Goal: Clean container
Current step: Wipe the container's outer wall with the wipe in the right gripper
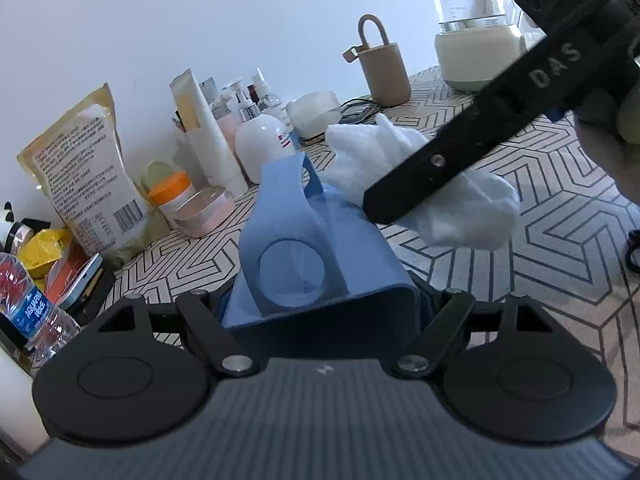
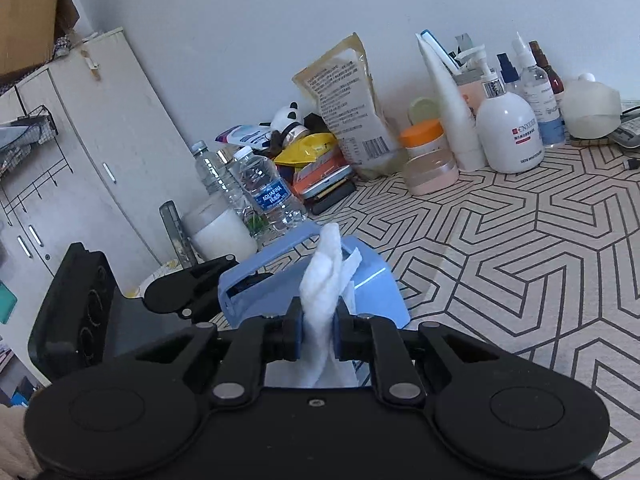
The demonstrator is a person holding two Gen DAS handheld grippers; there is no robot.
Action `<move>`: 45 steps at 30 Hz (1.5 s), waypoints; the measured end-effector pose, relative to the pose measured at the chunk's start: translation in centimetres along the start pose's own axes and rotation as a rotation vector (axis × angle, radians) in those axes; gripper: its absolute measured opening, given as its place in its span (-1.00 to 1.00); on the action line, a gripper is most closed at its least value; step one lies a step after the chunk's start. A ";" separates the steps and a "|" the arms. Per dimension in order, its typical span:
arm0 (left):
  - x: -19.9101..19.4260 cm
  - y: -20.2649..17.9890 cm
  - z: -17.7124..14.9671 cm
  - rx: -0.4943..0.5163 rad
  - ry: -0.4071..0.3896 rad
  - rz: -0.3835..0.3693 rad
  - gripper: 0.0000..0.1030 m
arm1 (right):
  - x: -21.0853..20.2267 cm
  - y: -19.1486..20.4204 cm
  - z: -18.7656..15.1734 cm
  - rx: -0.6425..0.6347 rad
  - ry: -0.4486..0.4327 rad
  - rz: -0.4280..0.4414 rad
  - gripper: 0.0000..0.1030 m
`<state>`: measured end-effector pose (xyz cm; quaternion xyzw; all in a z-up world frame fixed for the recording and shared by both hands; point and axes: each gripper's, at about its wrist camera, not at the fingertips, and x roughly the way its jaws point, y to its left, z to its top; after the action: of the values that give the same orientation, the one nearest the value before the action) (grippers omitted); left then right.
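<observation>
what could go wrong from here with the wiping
The right gripper pinches only a narrow fold of the white cloth, so a hard rub might pull it loose. The blue container sits tilted in the left gripper; pressing could twist it out. Bottles and jars stand close behind, so a slip may knock them.

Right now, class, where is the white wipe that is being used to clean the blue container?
The white wipe is pinched in the right gripper, held against the blue container that the left gripper grips, above the patterned table.
</observation>
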<state>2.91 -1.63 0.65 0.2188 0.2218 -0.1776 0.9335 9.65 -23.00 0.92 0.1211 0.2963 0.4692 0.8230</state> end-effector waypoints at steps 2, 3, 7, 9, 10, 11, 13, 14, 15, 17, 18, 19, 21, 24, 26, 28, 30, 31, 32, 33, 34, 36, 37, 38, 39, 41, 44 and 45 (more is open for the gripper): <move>0.2 0.0 0.0 -0.001 0.011 -0.004 0.57 | -0.1 0.0 0.0 -0.002 -0.004 -0.026 -0.67; 0.3 -0.2 0.0 -0.001 0.016 0.000 0.58 | -0.2 0.0 0.1 -0.008 -0.004 -0.047 -0.67; 0.4 -0.5 -0.2 0.012 0.023 0.008 0.59 | -0.2 -0.1 0.1 0.000 -0.011 -0.006 -0.67; -0.1 -1.1 -0.2 0.022 0.020 0.010 0.59 | -0.2 -0.1 0.2 0.007 -0.015 0.022 -0.67; -0.3 -1.4 -0.2 0.026 0.019 0.011 0.59 | -0.2 -0.1 0.2 0.010 -0.017 0.036 -0.67; -0.4 -1.6 -0.2 0.028 0.018 0.013 0.59 | -0.2 0.1 0.2 0.007 -0.019 0.056 -0.67; -0.7 -1.9 -0.3 0.034 0.017 0.017 0.60 | 0.0 0.8 0.3 -0.023 -0.018 0.084 -0.67; -0.7 -2.1 -0.3 0.037 0.017 0.023 0.60 | 0.1 1.3 0.2 -0.044 -0.017 0.092 -0.67; -0.7 -2.1 -0.2 0.039 0.019 0.030 0.61 | 0.3 1.9 0.2 -0.075 -0.017 0.106 -0.67; -0.9 -2.3 -0.2 0.035 0.021 0.028 0.60 | 0.9 3.1 -0.1 -0.139 -0.011 0.129 -0.71; -1.0 -2.4 -0.2 0.037 0.021 0.028 0.60 | 1.2 3.4 -0.2 -0.157 -0.011 0.122 -0.71; -1.2 -2.6 -0.2 0.039 0.020 0.030 0.60 | 1.2 3.6 -0.3 -0.167 -0.017 0.115 -0.71; -1.2 -2.6 -0.2 0.039 0.021 0.030 0.60 | 1.2 3.6 -0.1 -0.173 -0.019 0.104 -0.71; -1.3 -2.8 -0.2 0.041 0.023 0.036 0.62 | 0.9 3.3 0.0 -0.180 -0.040 0.041 -0.71; -1.5 -3.1 -0.2 0.046 0.025 0.041 0.63 | 0.9 3.0 0.2 -0.197 -0.055 -0.015 -0.71; -1.6 -3.3 -0.2 0.045 0.026 0.041 0.62 | 1.2 2.9 0.6 -0.213 -0.068 -0.080 -0.71; -1.6 -3.3 -0.1 0.039 0.026 0.040 0.62 | 1.4 2.7 0.7 -0.198 -0.074 -0.079 -0.71; -1.7 -3.5 0.1 0.031 0.027 0.045 0.62 | 1.5 2.8 0.6 -0.203 -0.075 -0.073 -0.71; -1.8 -3.6 0.3 0.024 0.029 0.050 0.62 | 1.6 3.1 0.5 -0.213 -0.072 -0.057 -0.71; -1.8 -3.8 0.4 0.023 0.030 0.051 0.62 | 1.6 3.4 0.3 -0.222 -0.066 -0.034 -0.71; -1.7 -3.9 0.3 0.027 0.032 0.050 0.62 | 1.6 3.6 0.1 -0.230 -0.060 -0.009 -0.71; -1.7 -4.0 0.3 0.025 0.033 0.050 0.62 | 1.6 4.1 -0.1 -0.240 -0.044 0.041 -0.71; -1.7 -4.1 0.3 0.025 0.033 0.051 0.62 | 1.6 4.3 -0.2 -0.246 -0.040 0.051 -0.71; -1.7 -4.1 0.3 0.025 0.032 0.049 0.62 | 1.7 4.4 -0.2 -0.254 -0.040 0.052 -0.71; -1.8 -3.9 0.2 0.027 0.031 0.046 0.62 | 1.8 4.5 -0.2 -0.257 -0.041 0.049 -0.71; -1.8 -4.1 0.1 0.034 0.032 0.045 0.62 | 1.9 4.4 0.0 -0.253 -0.038 0.044 -0.71; -1.8 -4.5 0.2 0.050 0.030 0.057 0.62 | 1.6 4.3 -0.1 -0.261 -0.053 -0.012 -0.71; -1.8 -4.7 0.2 0.056 0.029 0.062 0.62 | 1.3 4.1 -0.2 -0.251 -0.065 -0.037 -0.71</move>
<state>-0.56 -5.28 0.11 0.2541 0.2232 -0.1516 0.9288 7.21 -19.74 2.23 0.0269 0.2110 0.4833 0.8492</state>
